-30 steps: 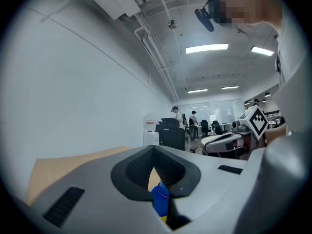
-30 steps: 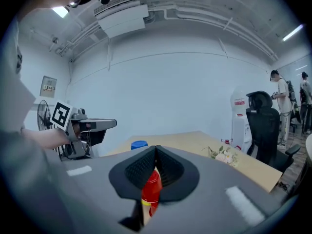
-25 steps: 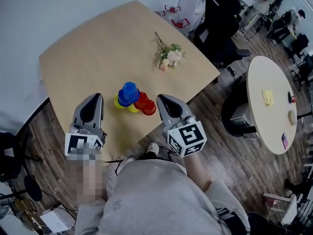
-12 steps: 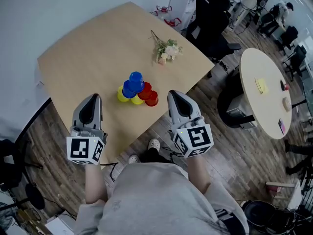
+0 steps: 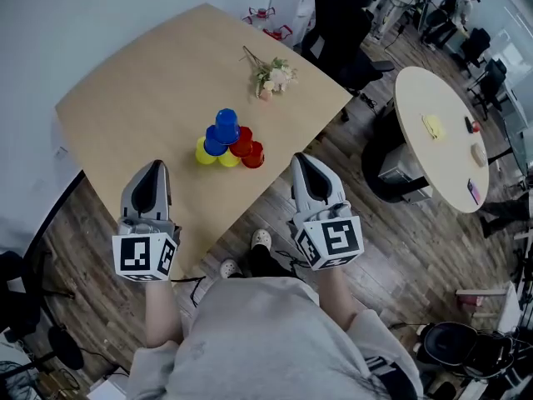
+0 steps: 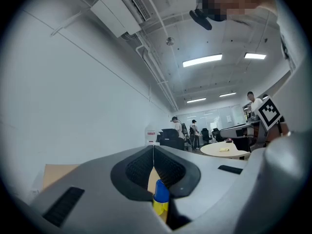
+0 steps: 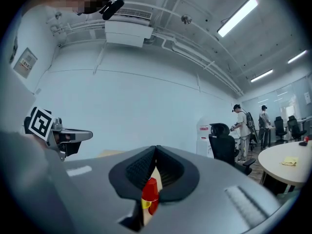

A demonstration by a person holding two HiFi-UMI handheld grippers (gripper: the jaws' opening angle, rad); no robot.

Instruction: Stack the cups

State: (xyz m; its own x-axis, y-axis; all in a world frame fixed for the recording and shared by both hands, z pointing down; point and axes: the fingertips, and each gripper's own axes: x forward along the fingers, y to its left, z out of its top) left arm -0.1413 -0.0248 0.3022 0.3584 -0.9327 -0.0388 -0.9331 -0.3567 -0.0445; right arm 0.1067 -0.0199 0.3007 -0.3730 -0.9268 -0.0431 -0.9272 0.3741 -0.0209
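A small pyramid of upturned cups stands on the wooden table (image 5: 141, 82): yellow cups (image 5: 205, 151) and a red cup (image 5: 253, 154) at the bottom, blue cups (image 5: 226, 124) and another red cup (image 5: 241, 146) above. My left gripper (image 5: 152, 172) is shut and empty, held back at the table's near edge, left of the pile. My right gripper (image 5: 303, 162) is shut and empty, off the table's edge to the pile's right. The left gripper view shows a blue cup (image 6: 161, 190) over a yellow one beyond the closed jaws. In the right gripper view a red cup (image 7: 150, 189) shows.
A small bunch of flowers (image 5: 269, 75) lies on the table beyond the cups. A black office chair (image 5: 341, 32) stands off the far corner. A round table (image 5: 441, 144) with small items is at the right. Wood floor lies under me.
Both grippers have drawn back from the cups toward me; the right one now hangs past the table's edge. The cup pile stands as before.
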